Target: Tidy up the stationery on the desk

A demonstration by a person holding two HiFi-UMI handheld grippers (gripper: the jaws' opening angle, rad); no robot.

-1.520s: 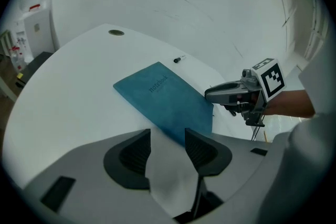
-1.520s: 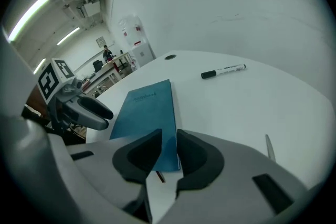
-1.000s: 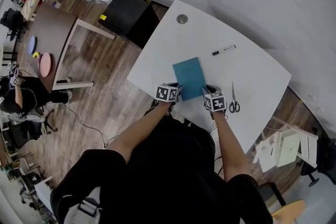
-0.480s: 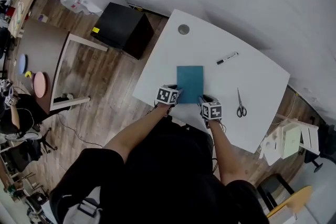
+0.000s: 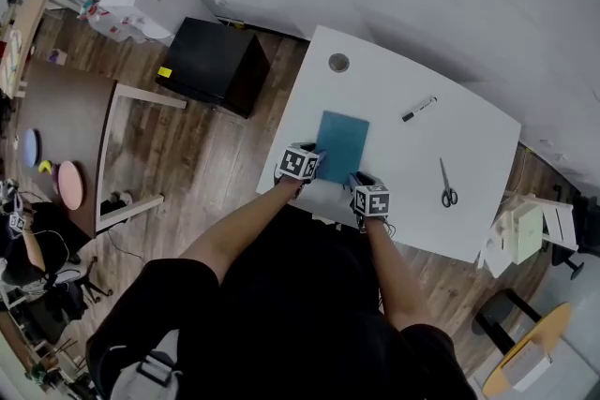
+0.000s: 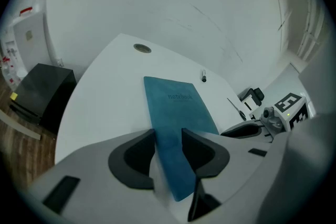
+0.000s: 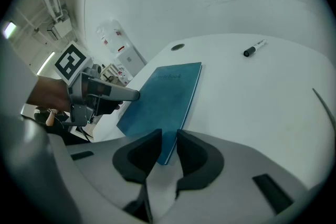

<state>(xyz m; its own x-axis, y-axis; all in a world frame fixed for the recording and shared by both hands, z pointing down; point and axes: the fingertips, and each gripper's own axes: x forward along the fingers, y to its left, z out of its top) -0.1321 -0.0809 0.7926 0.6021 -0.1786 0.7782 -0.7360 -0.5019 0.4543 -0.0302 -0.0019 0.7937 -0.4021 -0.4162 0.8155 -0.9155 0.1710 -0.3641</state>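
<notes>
A teal notebook (image 5: 341,146) lies flat on the white desk (image 5: 412,201), near its left front edge. My left gripper (image 5: 317,165) is shut on the notebook's near left corner, and the cover runs between the jaws in the left gripper view (image 6: 169,139). My right gripper (image 5: 355,182) is shut on the near right corner (image 7: 168,140). A black-and-white marker (image 5: 419,109) lies behind and right of the notebook. Scissors (image 5: 448,184) lie further right, towards the desk's right side.
A round cable grommet (image 5: 338,63) sits at the desk's far left corner. A black cabinet (image 5: 206,63) stands on the wood floor left of the desk. A small white shelf unit (image 5: 527,229) stands off the right end. A white wall runs behind.
Both grippers have slid the notebook leftward across the desk, away from the marker and scissors, and it has turned a little. The marker and scissors have stayed where they were.
</notes>
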